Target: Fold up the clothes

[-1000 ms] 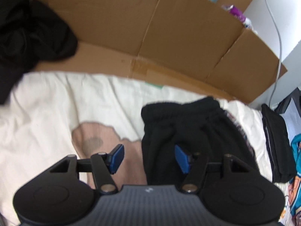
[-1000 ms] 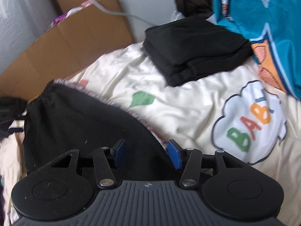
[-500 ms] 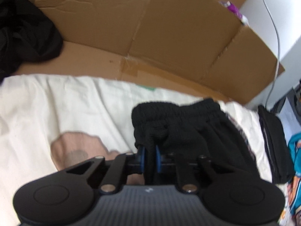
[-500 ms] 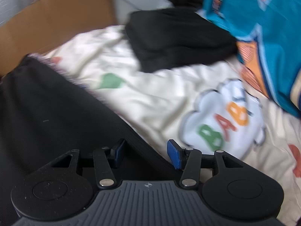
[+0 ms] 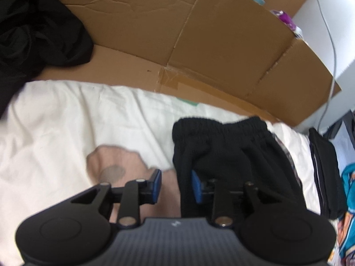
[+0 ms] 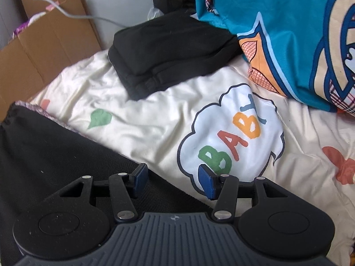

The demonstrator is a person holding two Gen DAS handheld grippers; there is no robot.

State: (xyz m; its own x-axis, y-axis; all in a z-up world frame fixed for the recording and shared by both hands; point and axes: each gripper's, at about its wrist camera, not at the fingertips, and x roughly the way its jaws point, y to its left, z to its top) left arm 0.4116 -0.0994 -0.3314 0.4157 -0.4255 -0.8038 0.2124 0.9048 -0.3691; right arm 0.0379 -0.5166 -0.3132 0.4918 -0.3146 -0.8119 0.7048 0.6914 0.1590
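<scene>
Where ribbing gathers, black shorts (image 5: pixel 224 146) bunch.

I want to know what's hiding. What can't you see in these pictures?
- Black shorts: near end hidden behind the left gripper, left view; cut off by the left edge in the right view.
- Folded black pile: far side under the teal blanket, right view.
- Items behind the cardboard: mostly hidden, too small, left view.
- Black heap: cut off by the edge, left view.

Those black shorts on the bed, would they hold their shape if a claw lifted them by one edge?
Probably not. The black shorts already bunch and crease at the gathered waistband, so they would likely droop. They look like soft knit cloth, probably light. On the wrinkled bedsheet, a push would likely rumple them rather than slide them.
</scene>
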